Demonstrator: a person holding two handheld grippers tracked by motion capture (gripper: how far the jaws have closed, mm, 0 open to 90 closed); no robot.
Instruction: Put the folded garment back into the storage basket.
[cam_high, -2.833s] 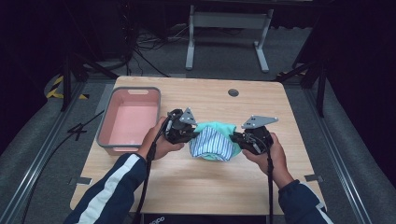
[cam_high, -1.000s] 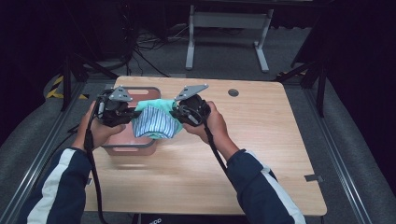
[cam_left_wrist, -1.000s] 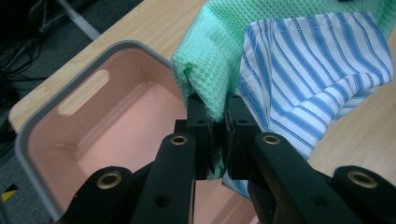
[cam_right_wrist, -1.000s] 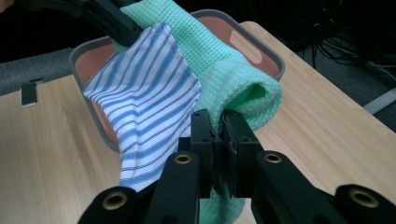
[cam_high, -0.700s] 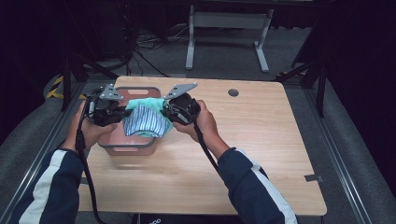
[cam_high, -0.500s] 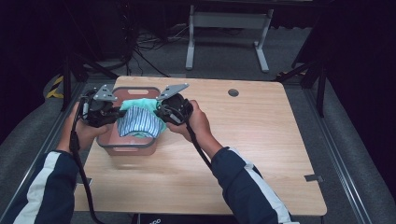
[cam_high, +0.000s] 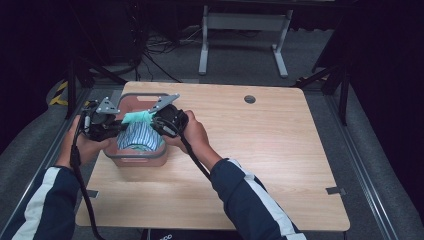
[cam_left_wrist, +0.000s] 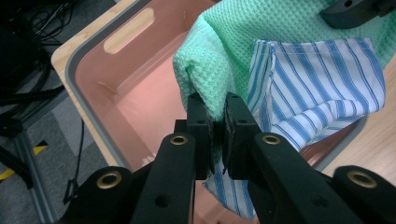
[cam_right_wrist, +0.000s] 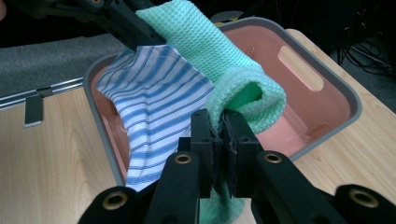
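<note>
High view shows the left gripper (cam_high: 107, 125) and right gripper (cam_high: 167, 120) carrying a bundle of cloths (cam_high: 137, 132) between them over the pink bin (cam_high: 135, 157) at the counter (cam_high: 280, 165) edge, one at each end so it hangs together for lowering in. Left gripper view adds what that misses: jaws clamped on the green waffle cloth (cam_left_wrist: 219, 46), with the striped cloth (cam_left_wrist: 317, 93) draped beside; right gripper view shows the same pinch on the other end

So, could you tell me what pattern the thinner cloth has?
Blue and white stripes on the thin cloth, clearest in the right gripper view.
</note>
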